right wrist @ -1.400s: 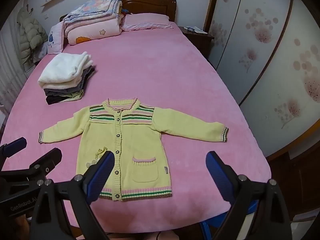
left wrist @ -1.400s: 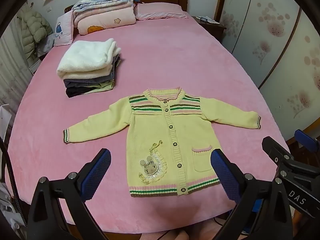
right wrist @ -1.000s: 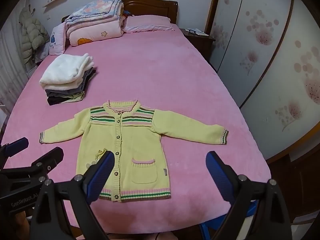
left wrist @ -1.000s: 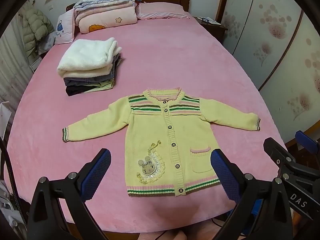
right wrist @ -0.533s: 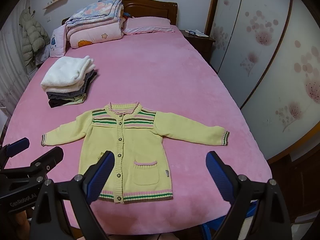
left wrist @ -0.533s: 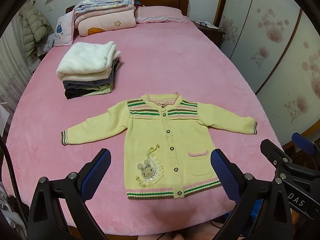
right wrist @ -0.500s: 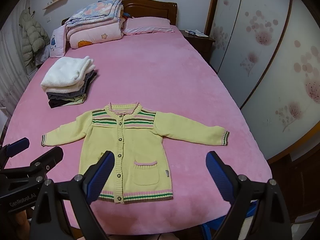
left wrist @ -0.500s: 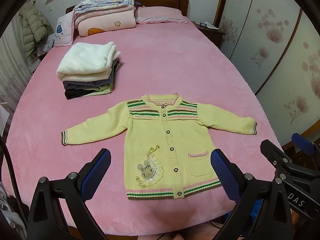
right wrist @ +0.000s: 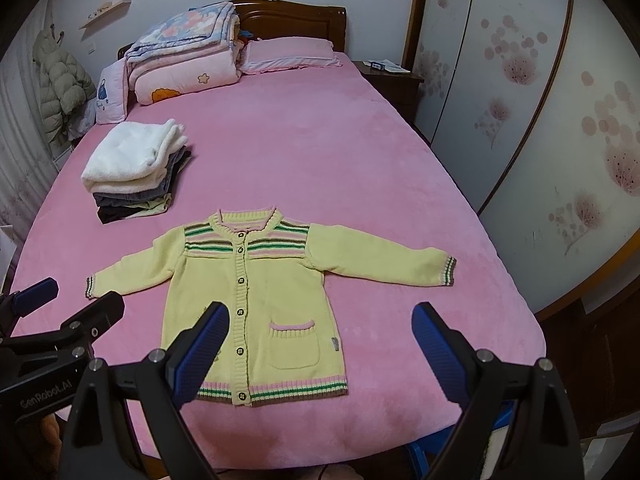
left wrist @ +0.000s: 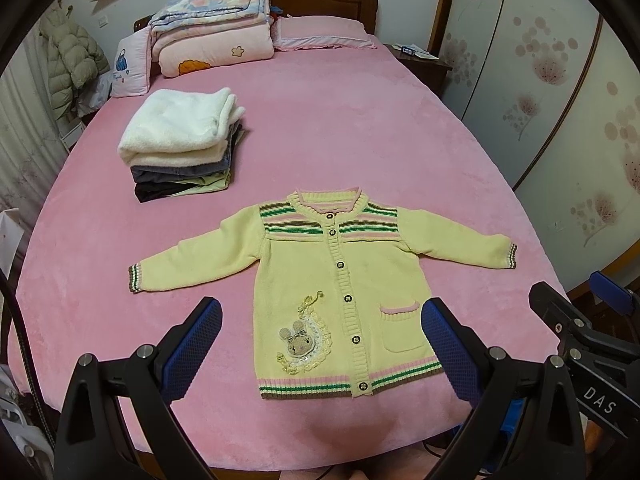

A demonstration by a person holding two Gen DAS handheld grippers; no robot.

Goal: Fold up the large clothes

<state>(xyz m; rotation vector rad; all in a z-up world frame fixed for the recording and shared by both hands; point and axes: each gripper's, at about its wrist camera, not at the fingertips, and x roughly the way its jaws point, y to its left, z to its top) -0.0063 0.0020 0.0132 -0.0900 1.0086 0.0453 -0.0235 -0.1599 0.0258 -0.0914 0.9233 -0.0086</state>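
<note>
A yellow knit cardigan (left wrist: pixel 332 276) (right wrist: pixel 260 288) with striped yoke, buttons, a pocket and a rabbit patch lies flat, front up, sleeves spread, near the foot of the pink bed (left wrist: pixel 340 140) (right wrist: pixel 320 160). My left gripper (left wrist: pixel 320 340) hovers open above the cardigan's lower half, with nothing between its blue pads. My right gripper (right wrist: pixel 320 344) hangs open over the hem and pocket side, also holding nothing. Each gripper shows at the other view's edge: the right gripper (left wrist: pixel 580 320) and the left gripper (right wrist: pixel 64 320).
A stack of folded clothes (left wrist: pixel 184 144) (right wrist: pixel 136 168) topped by a white fleece sits to the cardigan's far left. Folded quilts (left wrist: pixel 212 28) and pillows (right wrist: pixel 288 54) lie at the headboard. A nightstand (right wrist: pixel 392 80) and wardrobe doors (right wrist: pixel 520 100) stand to the right.
Both grippers have pulled back and risen slightly, so the cardigan and the clothes stack sit a little lower and farther in view. The cardigan itself has not moved.
</note>
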